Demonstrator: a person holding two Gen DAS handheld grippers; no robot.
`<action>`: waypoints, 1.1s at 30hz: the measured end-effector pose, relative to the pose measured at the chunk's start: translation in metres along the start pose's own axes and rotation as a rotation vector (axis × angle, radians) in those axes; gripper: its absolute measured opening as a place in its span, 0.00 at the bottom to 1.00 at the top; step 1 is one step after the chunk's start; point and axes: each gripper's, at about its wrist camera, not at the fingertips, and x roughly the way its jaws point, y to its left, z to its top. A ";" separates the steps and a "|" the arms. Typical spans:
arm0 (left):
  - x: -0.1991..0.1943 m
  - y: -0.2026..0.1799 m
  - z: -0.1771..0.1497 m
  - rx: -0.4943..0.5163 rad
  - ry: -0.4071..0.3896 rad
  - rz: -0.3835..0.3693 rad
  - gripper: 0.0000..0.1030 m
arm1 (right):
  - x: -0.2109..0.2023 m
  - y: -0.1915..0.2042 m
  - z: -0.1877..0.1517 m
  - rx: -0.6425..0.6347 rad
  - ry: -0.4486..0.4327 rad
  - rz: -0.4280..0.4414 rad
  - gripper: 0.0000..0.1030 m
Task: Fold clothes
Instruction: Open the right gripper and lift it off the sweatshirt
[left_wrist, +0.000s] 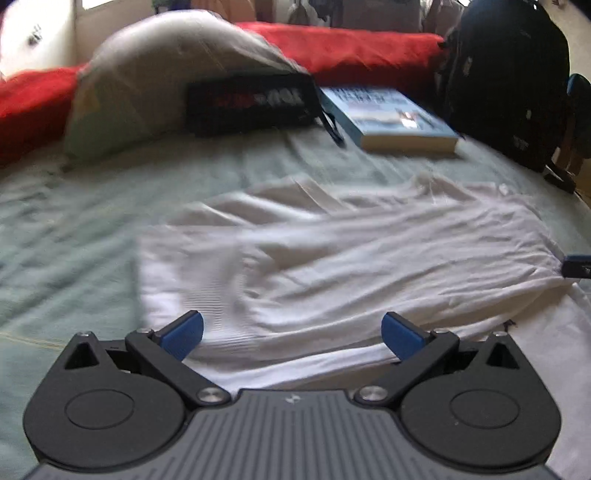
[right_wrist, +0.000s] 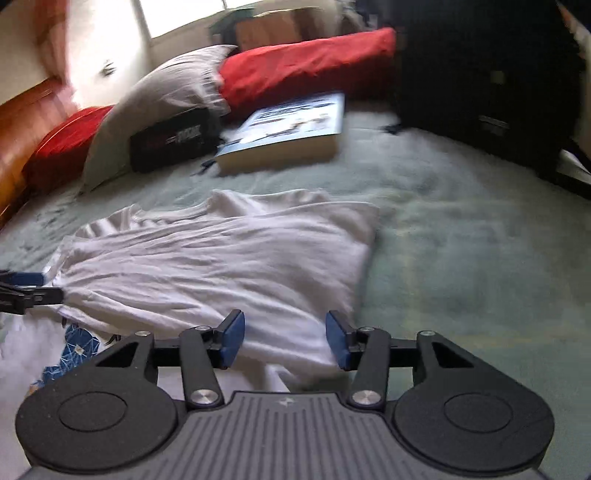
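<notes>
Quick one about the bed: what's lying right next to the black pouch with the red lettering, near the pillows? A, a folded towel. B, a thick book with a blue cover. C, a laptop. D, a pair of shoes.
B: a thick book with a blue cover lies flat on the green bedsheet, just beside the black pouch that leans on the grey pillow.
</notes>
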 end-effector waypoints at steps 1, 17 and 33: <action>-0.011 0.003 0.001 0.011 -0.015 0.024 0.99 | -0.012 0.000 -0.002 0.000 -0.007 -0.011 0.60; -0.154 -0.060 -0.127 0.286 -0.083 -0.081 0.99 | -0.133 0.086 -0.101 -0.277 0.023 0.167 0.85; -0.177 -0.066 -0.211 0.119 -0.100 -0.082 0.99 | -0.136 0.093 -0.202 -0.316 -0.025 0.084 0.95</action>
